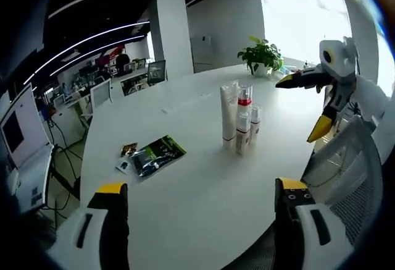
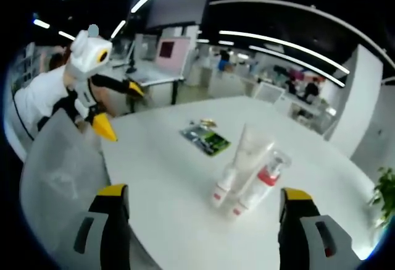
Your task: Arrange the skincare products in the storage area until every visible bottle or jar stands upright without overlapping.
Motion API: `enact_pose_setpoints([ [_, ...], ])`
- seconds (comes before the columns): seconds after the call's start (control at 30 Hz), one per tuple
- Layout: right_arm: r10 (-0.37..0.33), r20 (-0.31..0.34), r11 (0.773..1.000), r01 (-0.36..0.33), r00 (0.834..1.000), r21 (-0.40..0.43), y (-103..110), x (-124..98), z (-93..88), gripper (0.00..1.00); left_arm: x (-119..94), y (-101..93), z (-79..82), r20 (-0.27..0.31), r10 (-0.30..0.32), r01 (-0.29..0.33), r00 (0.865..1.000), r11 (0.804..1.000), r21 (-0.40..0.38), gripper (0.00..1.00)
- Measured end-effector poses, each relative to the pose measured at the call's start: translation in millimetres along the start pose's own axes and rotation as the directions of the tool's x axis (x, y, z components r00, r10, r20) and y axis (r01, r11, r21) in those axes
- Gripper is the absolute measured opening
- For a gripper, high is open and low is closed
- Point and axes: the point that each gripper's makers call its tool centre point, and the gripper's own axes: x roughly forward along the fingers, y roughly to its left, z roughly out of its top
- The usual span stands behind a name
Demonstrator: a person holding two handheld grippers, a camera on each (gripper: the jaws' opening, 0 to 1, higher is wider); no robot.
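On the round white table (image 1: 203,177), a tall white tube (image 1: 229,112) and the red-capped clear bottles (image 1: 245,118) stand upright together, right of a flat green-and-black sachet (image 1: 157,154). The left gripper (image 1: 200,189) and right gripper (image 2: 203,194) hover before the table, jaws spread wide, holding nothing.

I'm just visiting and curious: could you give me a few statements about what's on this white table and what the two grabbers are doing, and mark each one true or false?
1. The skincare bottles stand upright in a tight cluster on the white table. True.
2. The left gripper is clamped on a bottle. False: its jaws are open and empty, short of the bottles.
3. A dark green packet lies flat on the table. True.
4. The right gripper holds the potted plant. False: its jaws are open and empty.
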Motion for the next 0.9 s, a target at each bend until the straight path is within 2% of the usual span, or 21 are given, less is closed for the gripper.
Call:
enact_pose_setpoints([
  [0.37,-0.068,-0.015,0.997,0.068,0.998,0.04,2,10,9.5,0.99,3,23.2,-1.8,0.012,-0.054,0.054,0.998,0.998,0.02,0.98],
  [0.77,-0.139,-0.016,0.989,0.14,0.99,0.037,12,19,28.7,0.99,3,43.8,-13.5,0.016,-0.114,0.113,0.993,0.993,0.038,0.97],
  [0.9,-0.146,-0.017,0.989,0.146,0.989,0.03,15,23,33.5,0.99,2,52.8,-14.8,0.028,-0.111,0.11,0.993,0.993,0.03,0.97],
])
